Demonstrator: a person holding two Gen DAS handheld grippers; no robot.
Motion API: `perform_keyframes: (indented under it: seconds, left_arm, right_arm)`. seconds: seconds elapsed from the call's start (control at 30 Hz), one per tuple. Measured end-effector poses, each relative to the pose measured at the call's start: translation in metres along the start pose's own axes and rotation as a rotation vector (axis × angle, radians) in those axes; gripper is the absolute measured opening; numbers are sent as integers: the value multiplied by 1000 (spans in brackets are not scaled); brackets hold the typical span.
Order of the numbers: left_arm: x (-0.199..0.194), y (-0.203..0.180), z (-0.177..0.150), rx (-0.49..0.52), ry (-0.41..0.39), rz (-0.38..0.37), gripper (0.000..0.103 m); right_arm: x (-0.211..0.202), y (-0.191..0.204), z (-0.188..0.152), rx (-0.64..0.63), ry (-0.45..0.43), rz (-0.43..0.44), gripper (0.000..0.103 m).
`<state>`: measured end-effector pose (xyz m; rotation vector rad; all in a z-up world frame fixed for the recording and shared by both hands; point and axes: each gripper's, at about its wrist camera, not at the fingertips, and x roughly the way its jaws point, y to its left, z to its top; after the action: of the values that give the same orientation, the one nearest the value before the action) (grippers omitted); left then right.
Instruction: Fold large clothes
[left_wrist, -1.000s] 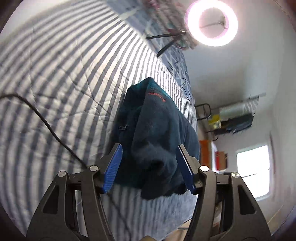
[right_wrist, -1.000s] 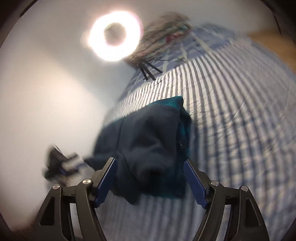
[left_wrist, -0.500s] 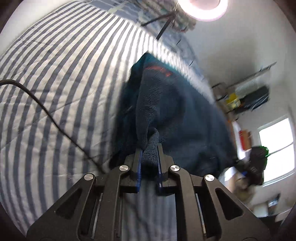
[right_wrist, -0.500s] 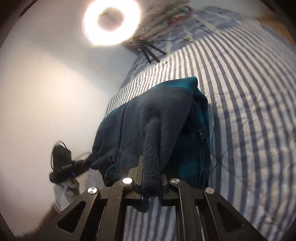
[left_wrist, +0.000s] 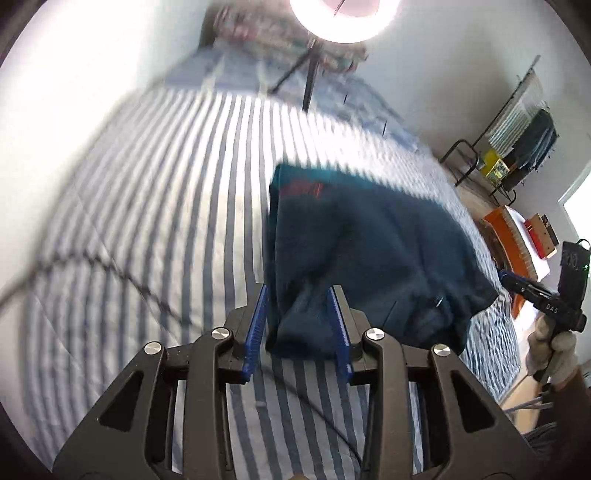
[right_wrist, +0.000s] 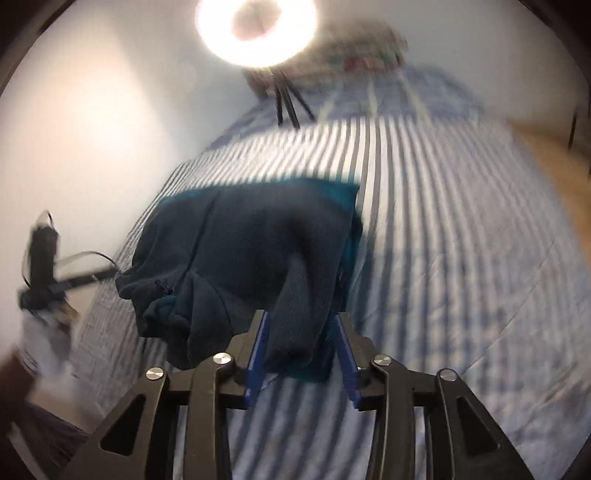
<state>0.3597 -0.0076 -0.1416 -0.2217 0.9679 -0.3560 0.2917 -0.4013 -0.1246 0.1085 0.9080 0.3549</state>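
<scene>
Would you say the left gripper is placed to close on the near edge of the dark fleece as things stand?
Probably yes: the left gripper has its jaws open on either side of the fleece's near edge, with nothing between them but fabric.

Motion blur smears the striped bed (left_wrist: 155, 192) and the far edge of the dark fleece (left_wrist: 369, 236) in both views, so the red marking near that edge cannot be read. The ring light (left_wrist: 340, 18) is cut by the top edge in the left wrist view, and the clutter behind it is too blurred to name. In the right wrist view the left hand-held gripper (right_wrist: 40, 273) is only a dark streak, its fingers indistinguishable.
</scene>
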Motion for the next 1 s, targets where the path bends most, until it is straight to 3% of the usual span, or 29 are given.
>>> perform_keyframes:
  seconds: [0.17,0.33,0.47,0.6,0.73,0.83,0.93,1.0]
  left_arm:
    - [-3,-17,46,21,-74,3,33]
    - [45,-35,86,-1,-75,-14,33]
    - [93,-41,92,29,-28,36,33]
    - [139,-15,80,-4,62,73,37]
    - [164,10,68,-71,81,1,39]
    - [157,7,72,-63,86,9,39]
    - [124,-8,75,-3,37,40,39]
    - [99,-18,65,44,12,20,38]
  right_arm:
    - [6,28,45,-112,-90,6,43]
    - [64,48,88,-97,-55,70,40]
    - [114,57,90,-140,45,17,38]
    - [144,51,75,-169,112,7,38]
    - [174,38,58,-126,180,21,34]
    - [169,40,65,-124,185,28,33]
    - [130,37,71,-107,132,64,30]
    - [100,32,60,-93,95,101,30]
